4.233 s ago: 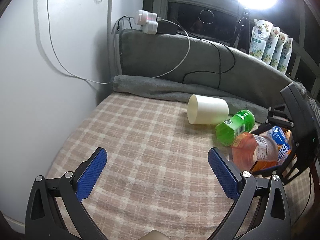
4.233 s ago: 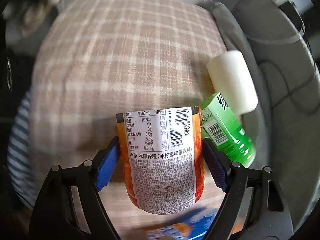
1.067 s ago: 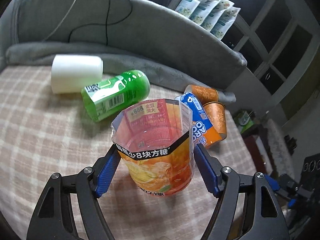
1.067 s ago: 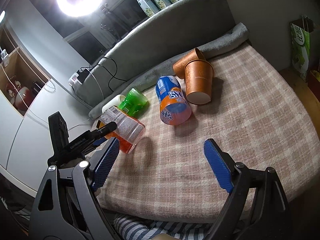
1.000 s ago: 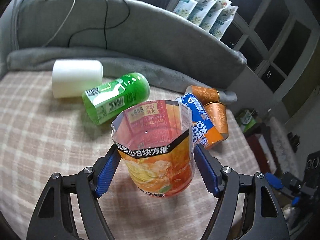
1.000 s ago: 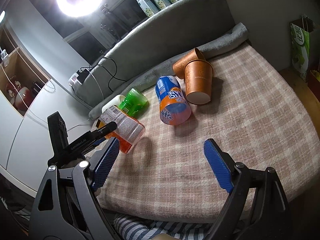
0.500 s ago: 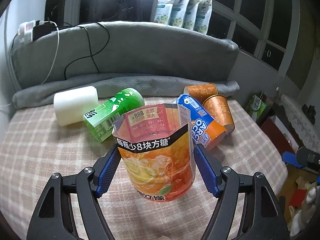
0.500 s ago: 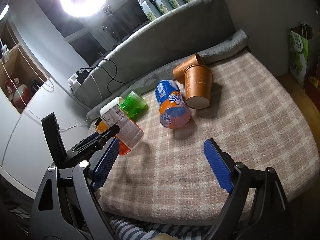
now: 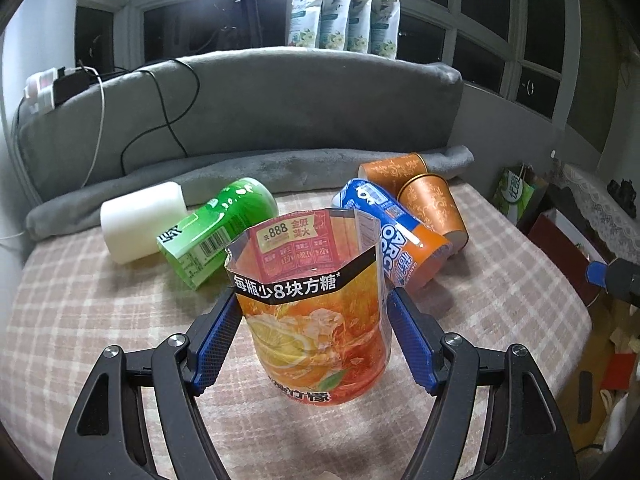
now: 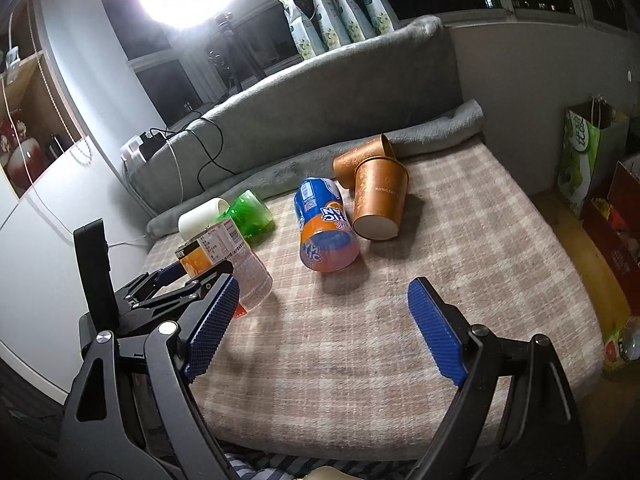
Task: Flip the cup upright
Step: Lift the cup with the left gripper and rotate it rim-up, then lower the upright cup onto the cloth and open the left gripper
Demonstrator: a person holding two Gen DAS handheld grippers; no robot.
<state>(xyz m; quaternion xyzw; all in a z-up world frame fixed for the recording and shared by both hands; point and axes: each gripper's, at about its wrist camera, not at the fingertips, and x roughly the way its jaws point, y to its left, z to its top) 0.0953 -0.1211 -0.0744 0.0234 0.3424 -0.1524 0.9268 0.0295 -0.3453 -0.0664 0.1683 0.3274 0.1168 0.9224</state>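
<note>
My left gripper [image 9: 314, 338] is shut on an orange lemon-tea cup [image 9: 316, 312], held mouth up and nearly upright just above the checked cloth [image 9: 100, 320]. In the right wrist view the same cup [image 10: 228, 260] sits in the left gripper [image 10: 192, 280] at the left, tilted. My right gripper [image 10: 324, 326] is open and empty above the cloth's front part.
Several cups lie on their sides behind: a white cup [image 9: 140, 220], a green cup [image 9: 218, 228], a blue-orange cup [image 9: 396, 236], two brown paper cups [image 9: 432, 204]. A grey padded back [image 9: 280, 112] with cables borders the rear. Bags stand on the floor at the right [image 10: 588, 156].
The left gripper has tipped the orange cup further toward upright and levelled off. The right gripper has stayed open and drifted slightly closer over the cloth.
</note>
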